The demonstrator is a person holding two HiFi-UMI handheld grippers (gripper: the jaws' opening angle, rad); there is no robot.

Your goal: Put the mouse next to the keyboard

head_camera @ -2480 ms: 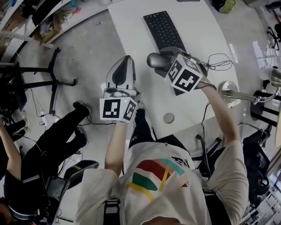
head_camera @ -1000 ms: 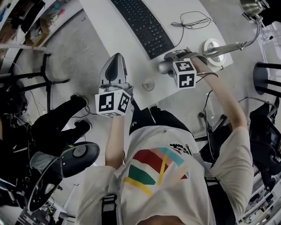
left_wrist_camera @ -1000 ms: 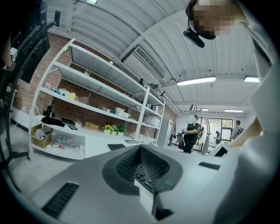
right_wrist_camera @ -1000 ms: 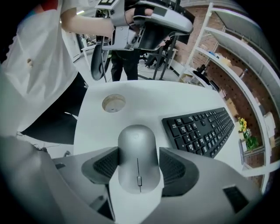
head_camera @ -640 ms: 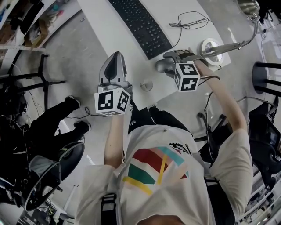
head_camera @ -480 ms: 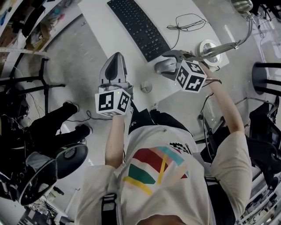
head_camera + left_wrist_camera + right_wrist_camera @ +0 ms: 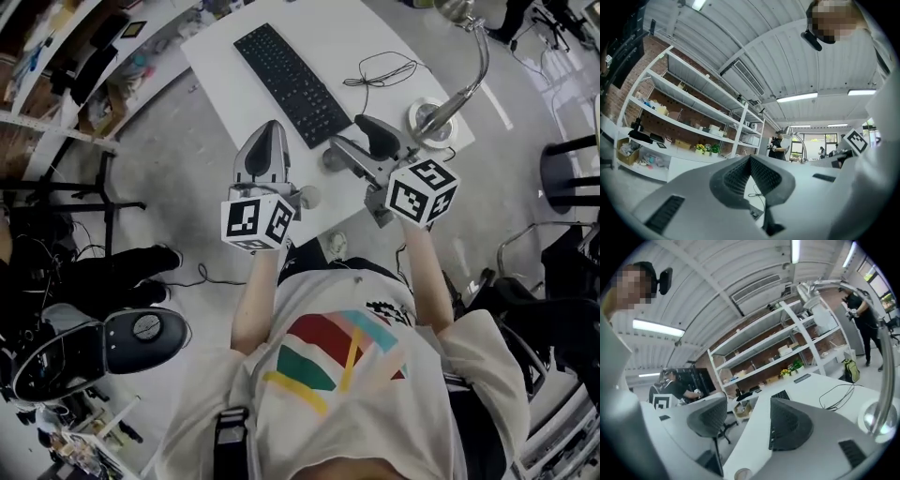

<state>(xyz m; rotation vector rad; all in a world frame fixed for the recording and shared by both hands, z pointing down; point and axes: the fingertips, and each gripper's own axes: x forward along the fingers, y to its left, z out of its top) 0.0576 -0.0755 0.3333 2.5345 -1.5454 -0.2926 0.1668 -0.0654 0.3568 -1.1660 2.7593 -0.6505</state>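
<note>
A black keyboard (image 7: 291,82) lies diagonally on the white table (image 7: 244,37); it also shows small in the right gripper view (image 7: 781,394). No mouse shows in any view. My left gripper (image 7: 269,133) hovers over the table's near left edge, its pads meeting at the tips (image 7: 750,158), nothing in it. My right gripper (image 7: 350,142) hangs over the near edge just past the keyboard's near end. Its jaws stand well apart (image 7: 750,423) with only table between them.
A desk lamp stands on a round base (image 7: 429,117) at the right, with a thin looped cable (image 7: 380,69) beside the keyboard. A small round disc (image 7: 309,197) sits at the table's near edge. At the left are a seated person's legs (image 7: 122,274), a chair (image 7: 94,342) and shelving.
The head view has pulled back, so the table sits farther up the picture. Both grippers stay near its front edge. The right gripper's jaws now show clearly apart.
</note>
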